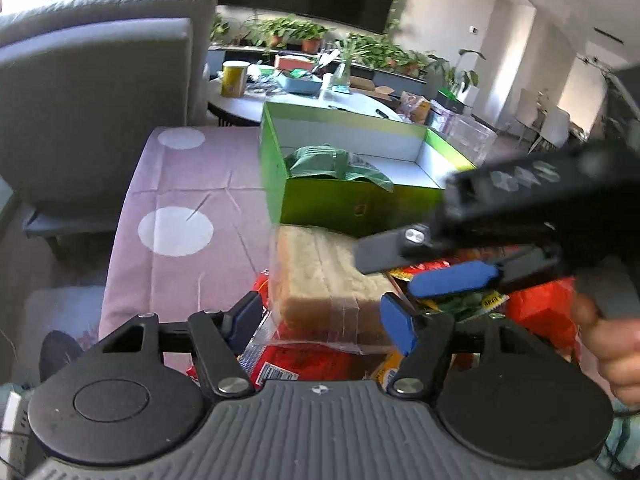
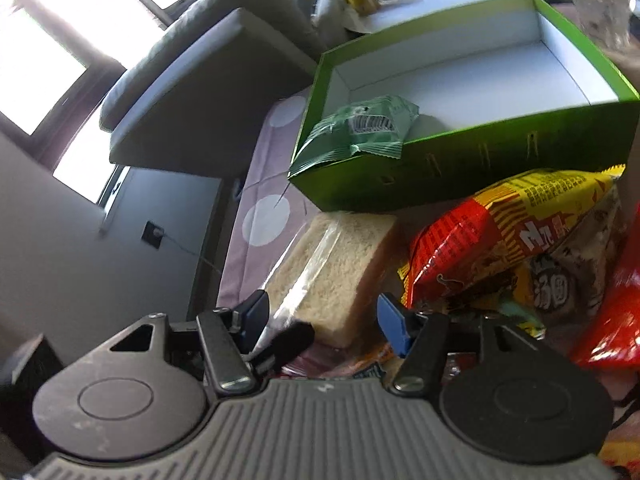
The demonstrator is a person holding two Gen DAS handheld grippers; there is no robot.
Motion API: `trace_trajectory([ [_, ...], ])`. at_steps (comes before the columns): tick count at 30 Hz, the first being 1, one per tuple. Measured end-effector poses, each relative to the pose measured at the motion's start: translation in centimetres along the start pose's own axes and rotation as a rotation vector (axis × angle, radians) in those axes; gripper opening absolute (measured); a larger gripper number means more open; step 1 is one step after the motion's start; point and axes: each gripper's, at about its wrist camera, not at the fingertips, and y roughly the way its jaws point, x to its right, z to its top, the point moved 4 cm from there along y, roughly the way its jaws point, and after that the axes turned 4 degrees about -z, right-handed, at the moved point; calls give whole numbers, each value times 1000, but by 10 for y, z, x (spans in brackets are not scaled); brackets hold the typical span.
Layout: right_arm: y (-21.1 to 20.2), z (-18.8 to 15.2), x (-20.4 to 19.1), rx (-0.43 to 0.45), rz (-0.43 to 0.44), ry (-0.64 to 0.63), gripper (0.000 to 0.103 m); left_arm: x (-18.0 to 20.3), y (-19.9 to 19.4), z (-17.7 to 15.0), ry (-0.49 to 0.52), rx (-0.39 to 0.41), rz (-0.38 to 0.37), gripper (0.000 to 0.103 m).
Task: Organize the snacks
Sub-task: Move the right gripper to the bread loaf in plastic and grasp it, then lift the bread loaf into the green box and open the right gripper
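A loaf of sliced bread in a clear bag (image 1: 320, 276) lies on a heap of snack packets, just in front of an open green box (image 1: 352, 204). My left gripper (image 1: 320, 320) straddles the loaf's near end, both blue pads against the bag. My right gripper (image 1: 386, 274) comes in from the right over the loaf's right edge, jaws apart. In the right wrist view the bread (image 2: 332, 264) sits ahead of the right gripper (image 2: 325, 318), with space beside the pads. A green packet (image 2: 360, 128) lies in the box (image 2: 460, 160). A red and yellow noodle bag (image 2: 500, 232) lies to the right.
A purple cloth with white dots (image 1: 180, 200) covers the table. A grey sofa (image 1: 100, 100) stands at the left, a cluttered round table (image 1: 280, 100) behind the box. Red packets (image 1: 540, 308) lie at the right, beside a person's hand (image 1: 616, 344).
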Motion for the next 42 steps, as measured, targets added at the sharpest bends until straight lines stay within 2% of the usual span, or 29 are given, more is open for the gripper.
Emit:
trace_trajectory([
  [4,6,3,-1,-6,-24,54,61,0,-15,3,28,24,-40,69],
  [6,9,4,-1,-6,-38,56,59,-9,-25,7,18,61,-10,72],
  [8,9,4,2,-7,-42,60,54,-21,-29,12,-19,87,26,72],
  [10,8,5,8,-9,-33,67,45,-33,-26,17,-80,89,41,71],
  [13,7,5,18,-22,-21,88,35,-38,-9,25,-103,65,-8,71],
  [16,7,6,23,-31,-14,114,35,-31,12,28,-86,17,-46,64],
  [20,8,6,24,-41,-11,125,35,-17,29,19,-43,-34,-74,45],
  [22,11,6,23,-38,-38,111,35,-11,29,14,-4,-22,-47,45],
  [24,12,5,23,-23,-48,95,35,-10,26,12,-18,-22,-53,45],
  [34,15,7,27,-58,-2,91,37,-1,15,4,-45,-30,-83,47],
  [42,12,3,12,-48,13,-33,37,2,4,1,-71,-20,-80,47],
])
